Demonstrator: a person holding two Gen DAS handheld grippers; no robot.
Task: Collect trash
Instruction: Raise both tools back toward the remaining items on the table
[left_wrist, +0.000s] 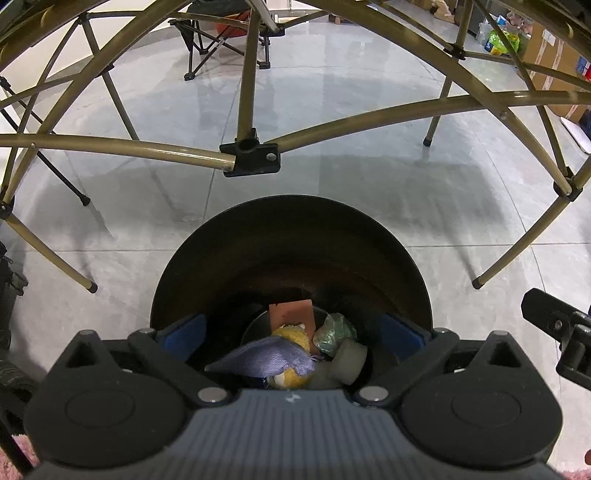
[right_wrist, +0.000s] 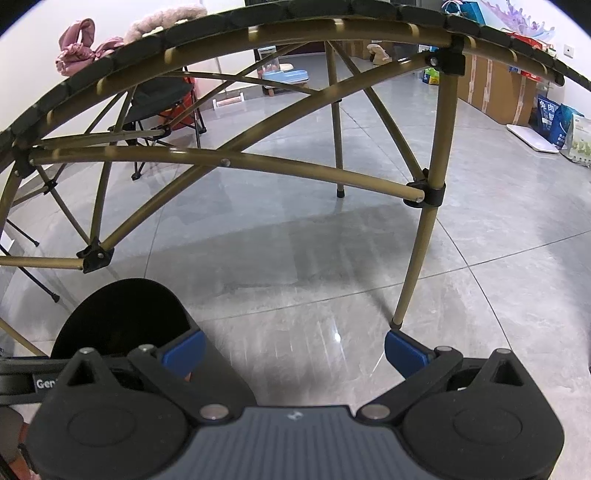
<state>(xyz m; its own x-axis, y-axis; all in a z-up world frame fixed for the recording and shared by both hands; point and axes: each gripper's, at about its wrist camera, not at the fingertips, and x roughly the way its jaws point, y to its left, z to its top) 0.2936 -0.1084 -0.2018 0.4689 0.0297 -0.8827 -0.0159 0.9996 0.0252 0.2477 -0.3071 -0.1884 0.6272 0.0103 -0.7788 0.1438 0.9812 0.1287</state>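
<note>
A black round bin stands on the grey floor right under my left gripper, which is open and empty above its mouth. Inside lie a purple cloth, a yellow round thing, a brown card, a green crumpled wrapper and a grey cup-like piece. My right gripper is open and empty over bare floor, to the right of the bin. Part of the right gripper shows at the right edge of the left wrist view.
A folding table with olive metal legs stands over the floor ahead; one leg ends near my right fingers. A pink cloth lies on the tabletop. A camp chair, cardboard boxes and bags stand farther off.
</note>
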